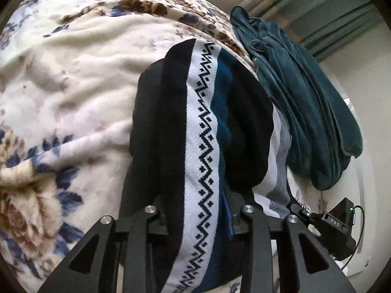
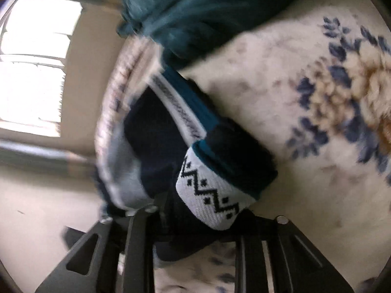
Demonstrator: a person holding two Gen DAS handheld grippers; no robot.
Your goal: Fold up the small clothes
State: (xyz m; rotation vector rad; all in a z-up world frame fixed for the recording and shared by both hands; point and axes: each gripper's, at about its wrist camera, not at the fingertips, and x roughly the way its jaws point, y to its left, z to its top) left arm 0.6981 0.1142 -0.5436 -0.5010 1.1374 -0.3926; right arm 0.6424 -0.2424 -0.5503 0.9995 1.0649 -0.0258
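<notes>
Left wrist view: sharp and clear. In the middle of the frame, a black, white and teal knitted garment with a black zigzag band, draped over the left gripper and hiding both fingers. Cannot tell whether those fingers are clenched or released. At the upper right, a pile of dark teal velvety cloth in soft ridges, just beside the knit. At the lower right, a small black device with a green light and a thin cable, seen only here. Top right, grey-green pleated curtains.

Right wrist view: blurry all over. Same knit at the middle and lower middle, bunched up thick, white zigzag band on top, right at the right gripper. Fingers covered by cloth; cannot tell if grasping. Bright window at the upper left, seen only here, with cream wall around it. Teal cloth a smear across the top.

Under everything, a fluffy cream blanket with blue and brown flowers, rumpled and soft, filling the left in one view and the right in the other. Knit ribbed and woven; blanket fuzzy; gripper arms hard, black, with round silver bolts.
</notes>
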